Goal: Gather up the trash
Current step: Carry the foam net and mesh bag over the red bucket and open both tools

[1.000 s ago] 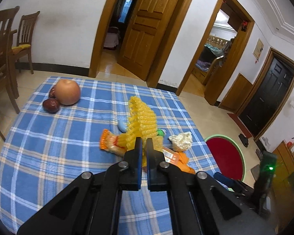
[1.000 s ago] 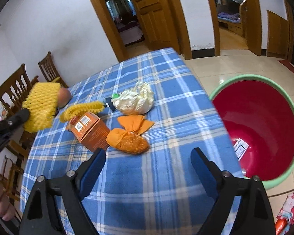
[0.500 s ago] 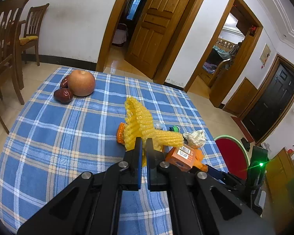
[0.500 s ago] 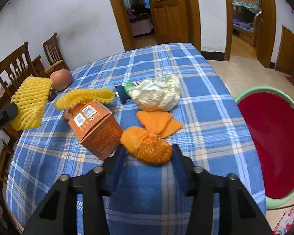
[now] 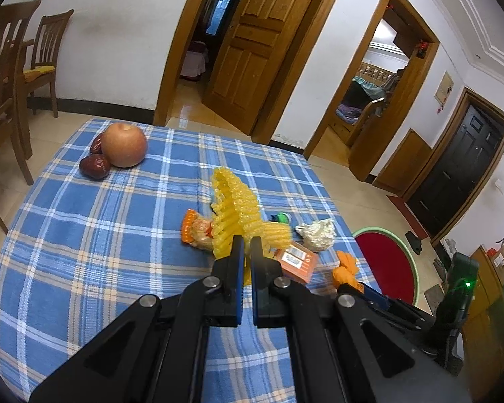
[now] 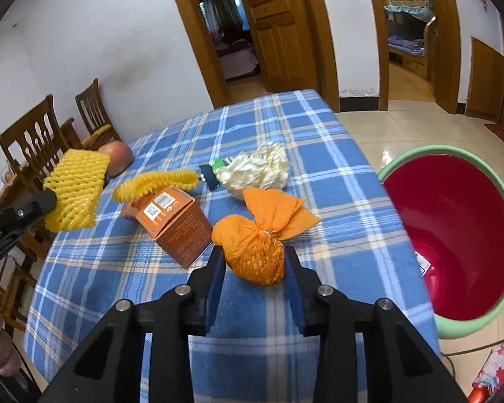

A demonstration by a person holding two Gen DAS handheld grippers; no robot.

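My left gripper [image 5: 247, 245] is shut on a yellow foam fruit net [image 5: 233, 201] and holds it above the blue checked table [image 5: 84, 235]; the net also shows in the right wrist view [image 6: 75, 194]. My right gripper [image 6: 253, 255] is closed around an orange mesh bag [image 6: 257, 252] that rests on the table. An orange carton [image 6: 178, 221], a second yellow foam net [image 6: 158, 183], a crumpled white paper [image 6: 255, 171] and a small dark and green item [image 6: 211, 174] lie beyond it. The red basin with a green rim [image 6: 453, 235] stands on the floor to the right.
An apple [image 5: 124, 146] and two dark red dates [image 5: 94, 166] sit at the table's far left. An orange snack wrapper [image 5: 196, 231] lies under the held net. Wooden chairs [image 5: 3, 77] stand left of the table. Open doorways lie behind.
My right gripper has moved forward and closed from wide open onto the orange mesh bag. My left gripper has kept its hold on the foam net, shifting slightly over the table.
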